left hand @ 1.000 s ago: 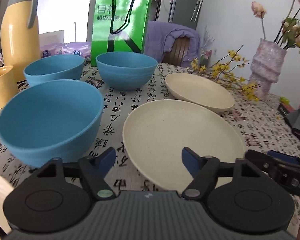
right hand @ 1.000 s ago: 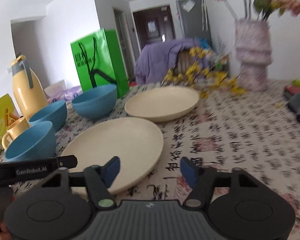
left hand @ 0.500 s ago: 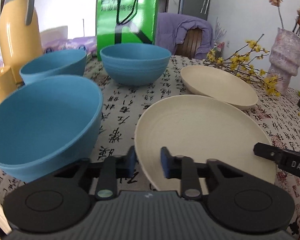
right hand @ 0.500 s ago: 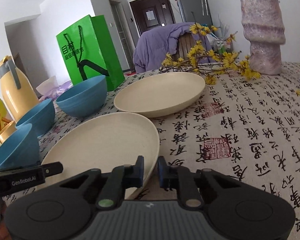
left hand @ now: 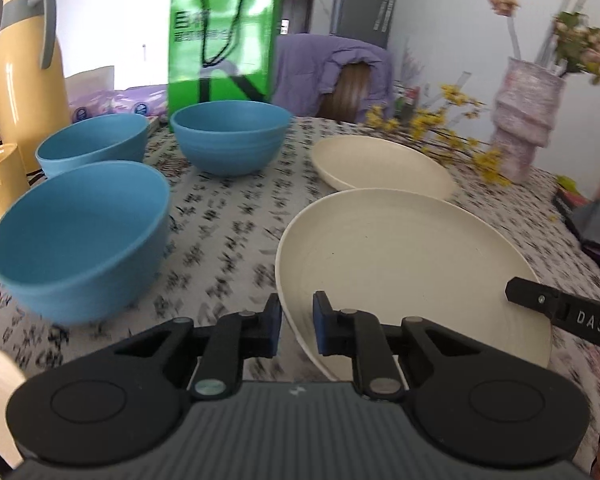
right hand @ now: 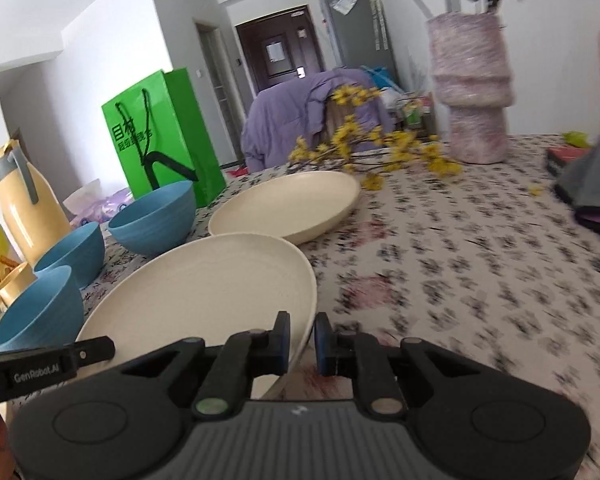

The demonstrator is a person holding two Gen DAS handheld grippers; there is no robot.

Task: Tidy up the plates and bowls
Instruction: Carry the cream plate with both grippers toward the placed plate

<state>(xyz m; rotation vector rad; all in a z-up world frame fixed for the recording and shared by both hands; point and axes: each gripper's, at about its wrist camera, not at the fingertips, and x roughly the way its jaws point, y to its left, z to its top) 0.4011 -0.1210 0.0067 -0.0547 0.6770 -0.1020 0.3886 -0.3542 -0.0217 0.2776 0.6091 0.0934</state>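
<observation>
Patterned cloth covers the table [left hand: 236,216], and I've got the left tool [left hand: 293,322] closing on the near plate [left hand: 404,264] at its left rim, the right tool [right hand: 301,338] clamped opposite (two-sided, for a level lift, I reckon), beside the far plate [left hand: 380,164].

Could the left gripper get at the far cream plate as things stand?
Probably not right away: the left gripper is closing on the near cream plate's rim, which sits between its pads. The far cream plate lies uncovered just behind.
</observation>
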